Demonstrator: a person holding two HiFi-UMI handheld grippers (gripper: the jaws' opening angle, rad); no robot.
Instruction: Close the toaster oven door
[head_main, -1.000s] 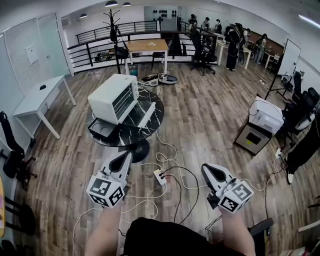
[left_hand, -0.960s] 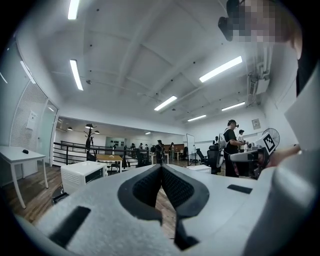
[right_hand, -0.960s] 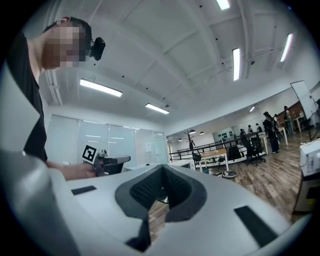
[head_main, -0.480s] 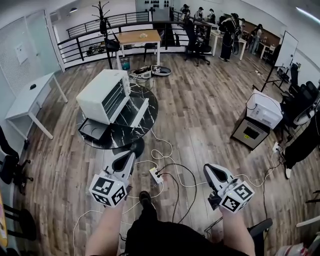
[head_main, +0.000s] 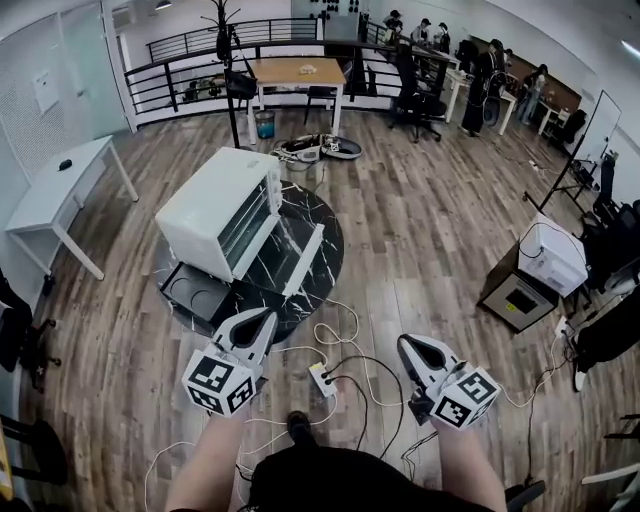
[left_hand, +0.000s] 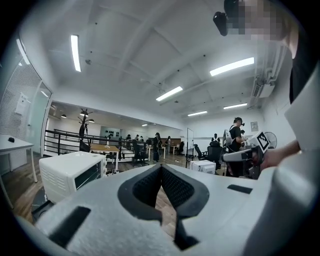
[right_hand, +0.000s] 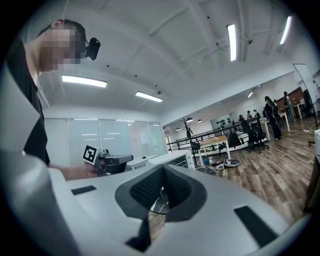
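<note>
The white toaster oven (head_main: 218, 213) stands on a round black marble table (head_main: 330, 225), and its glass door (head_main: 291, 255) hangs open and lies flat toward me. My left gripper (head_main: 264, 319) is shut and empty, just short of the table's near edge. My right gripper (head_main: 408, 346) is also shut and empty, over the floor to the right of the table. In the left gripper view the toaster oven (left_hand: 70, 173) sits ahead left of the shut left gripper (left_hand: 161, 168). The right gripper view has the toaster oven (right_hand: 172, 159) just beyond the shut right gripper (right_hand: 162, 169).
A black tray (head_main: 195, 291) lies on the table's near left. A power strip (head_main: 322, 380) and looping cables (head_main: 365, 365) lie on the wooden floor between my grippers. A white desk (head_main: 58, 196) stands left; a white appliance (head_main: 551, 257) on a low cabinet stands right.
Both grippers and I have come closer to the round table, which is now larger and lower in the head view. Both pairs of jaws stayed shut.
</note>
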